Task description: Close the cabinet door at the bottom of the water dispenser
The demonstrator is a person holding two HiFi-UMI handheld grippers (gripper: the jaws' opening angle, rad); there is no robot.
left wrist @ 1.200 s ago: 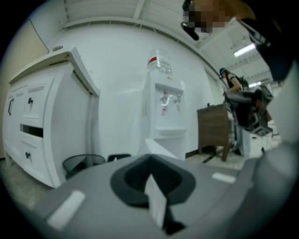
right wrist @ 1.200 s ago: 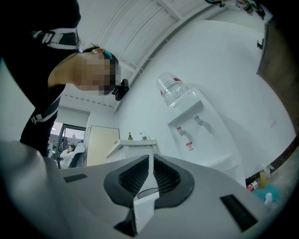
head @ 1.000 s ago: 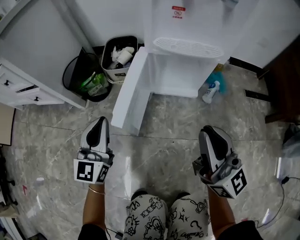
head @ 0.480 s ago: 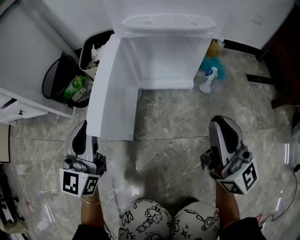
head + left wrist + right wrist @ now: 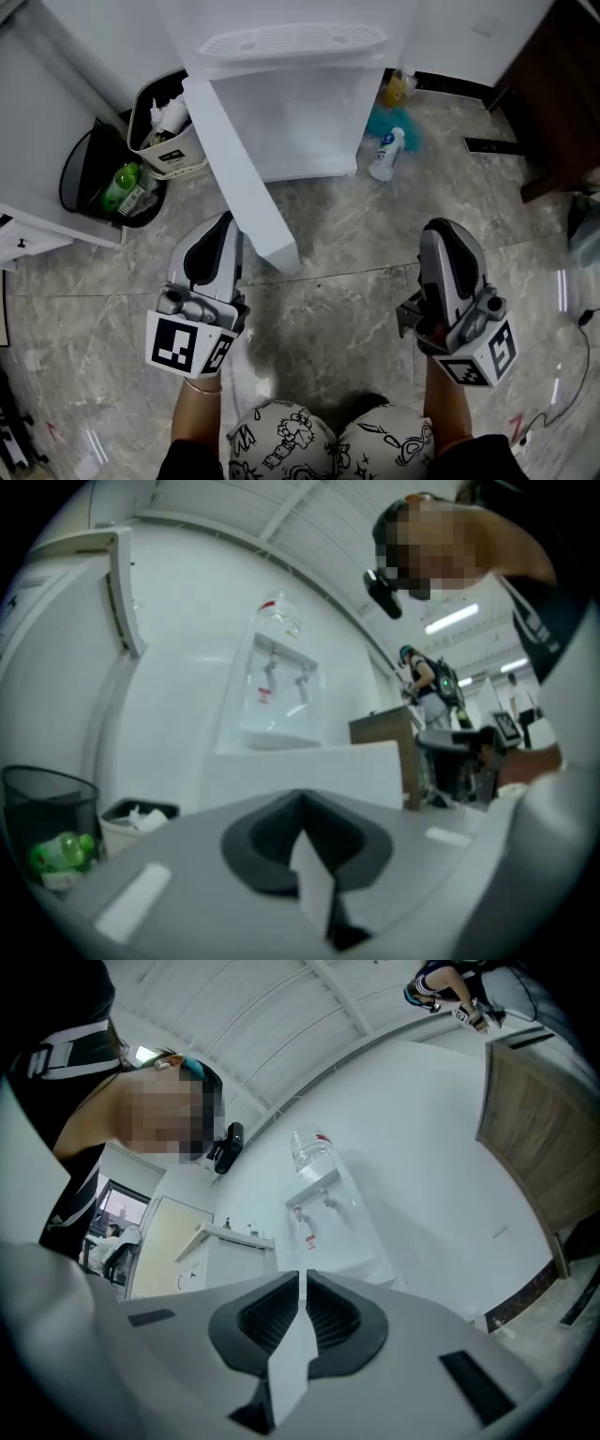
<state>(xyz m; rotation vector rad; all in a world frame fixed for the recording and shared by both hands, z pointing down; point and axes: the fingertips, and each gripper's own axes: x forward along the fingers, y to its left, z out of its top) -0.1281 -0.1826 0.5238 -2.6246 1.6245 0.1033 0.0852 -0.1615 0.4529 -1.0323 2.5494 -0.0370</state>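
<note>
The white water dispenser [image 5: 291, 42] stands at the top of the head view, its bottom cabinet [image 5: 295, 127] open. The white cabinet door [image 5: 239, 178] hangs out to the left, half swung, with its free edge near the floor in front of me. My left gripper [image 5: 223, 227] is shut and empty, its tip right beside the door's outer face near that free edge; contact cannot be told. In the left gripper view the door [image 5: 300, 771] fills the space just past the jaws. My right gripper [image 5: 441, 234] is shut, empty, held off to the right above the floor.
A black mesh bin [image 5: 98, 178] and a small white bin [image 5: 164, 127] stand left of the door. A spray bottle [image 5: 384, 155] lies right of the dispenser. Dark wooden furniture [image 5: 553, 94] is at far right, a white drawer unit [image 5: 28, 230] at far left. My knees [image 5: 319, 441] show below.
The door has swung from wide open toward the cabinet. My left gripper has moved forward and right with it, along its outer face. The right gripper has barely moved.
</note>
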